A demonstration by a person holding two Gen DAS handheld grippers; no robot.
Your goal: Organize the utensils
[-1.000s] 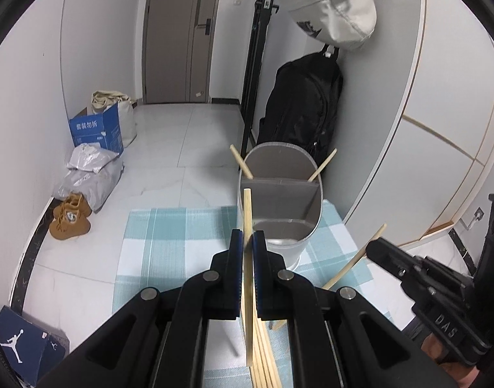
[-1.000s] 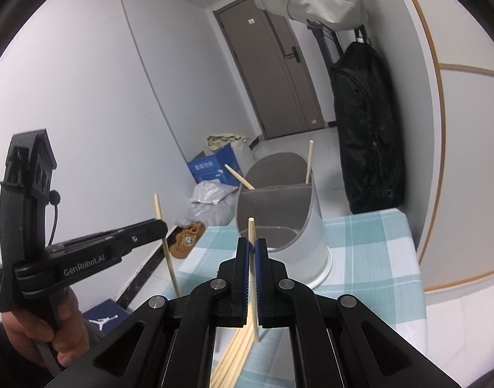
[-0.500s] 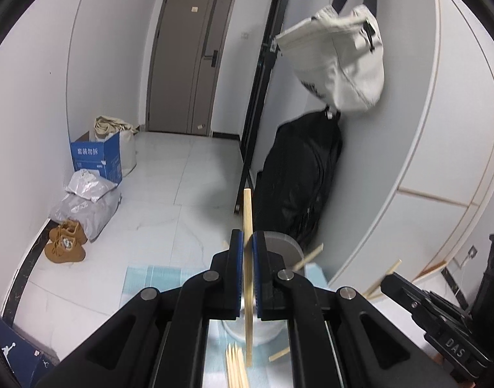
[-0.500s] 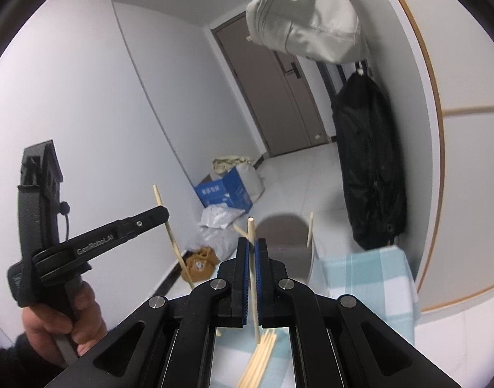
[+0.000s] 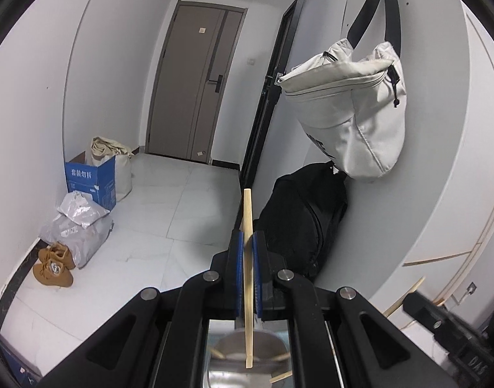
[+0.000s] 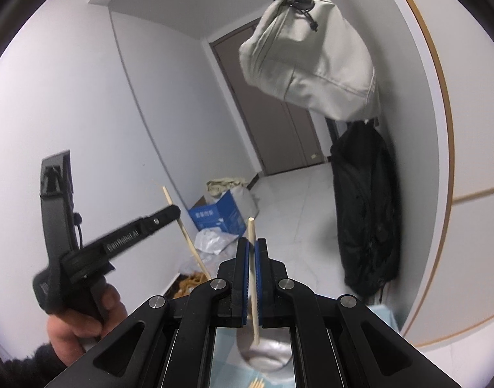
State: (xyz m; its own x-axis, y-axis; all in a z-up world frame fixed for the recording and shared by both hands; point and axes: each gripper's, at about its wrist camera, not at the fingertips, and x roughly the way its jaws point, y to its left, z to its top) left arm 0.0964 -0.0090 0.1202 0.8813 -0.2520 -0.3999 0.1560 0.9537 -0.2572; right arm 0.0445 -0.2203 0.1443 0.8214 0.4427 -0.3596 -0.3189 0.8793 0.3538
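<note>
Pinching one chopstick [image 5: 247, 278] each—left gripper [image 5: 247, 252], right gripper [image 6: 252, 252]—above the holder's [image 5: 247, 349] rim.

Checked cloth [image 6: 384, 315], grey utensil holder [image 6: 266, 354] on it, loose chopsticks [image 6: 256, 382] beside

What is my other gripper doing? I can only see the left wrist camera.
Observer: The right gripper is shut on a chopstick, which it holds nearly upright.
Operator: Where's the holder in that camera?
Observer: The holder shows right under that chopstick's lower end.
Operator: Are there more sticks to pick up?
Observer: Yes, loose chopsticks lie on the cloth, on the near side of the holder.
</note>
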